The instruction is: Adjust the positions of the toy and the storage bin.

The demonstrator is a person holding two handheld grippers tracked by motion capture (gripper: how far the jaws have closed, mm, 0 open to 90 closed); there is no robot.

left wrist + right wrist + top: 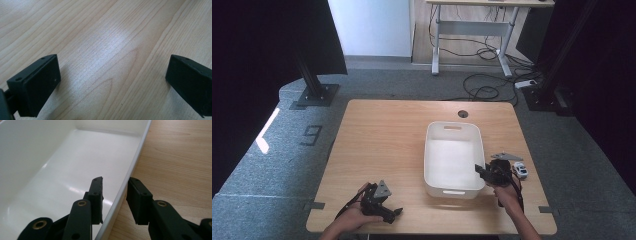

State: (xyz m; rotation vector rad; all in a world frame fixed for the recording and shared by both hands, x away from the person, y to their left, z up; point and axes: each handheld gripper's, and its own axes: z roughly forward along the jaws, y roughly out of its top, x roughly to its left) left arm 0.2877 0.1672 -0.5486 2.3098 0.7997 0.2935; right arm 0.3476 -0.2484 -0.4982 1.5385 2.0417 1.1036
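The right gripper (115, 197) straddles the right-hand wall of the white bin (432, 150): in the right gripper view one jaw stands inside the bin and the other outside over the wood, the rim running up between them. The jaws are drawn in as narrow as they go and look clamped on that wall, though a thin gap on the outer side keeps me from being sure the outer pad presses. In the high view this right gripper (488, 173) sits at about four o'clock on the bin, with the person's hand behind it at the table's near edge.

The bin lies right of the table's (382, 150) centre, long axis running from six to twelve o'clock, and it is empty inside. A small white toy car (520, 170) rests on the wood just beside the gripper, at about three o'clock from it (details too small to make out).

The left gripper (382, 207) rests low at the table's seven o'clock corner, well apart from the bin; in its own view the left gripper (112, 82) has its jaws spread wide with nothing but bare wood between them.

My reading is that the work is at an early stage: the bin's wall is taken but the bin sits flat on the table, so any dragging, lifting or filling is left to do.
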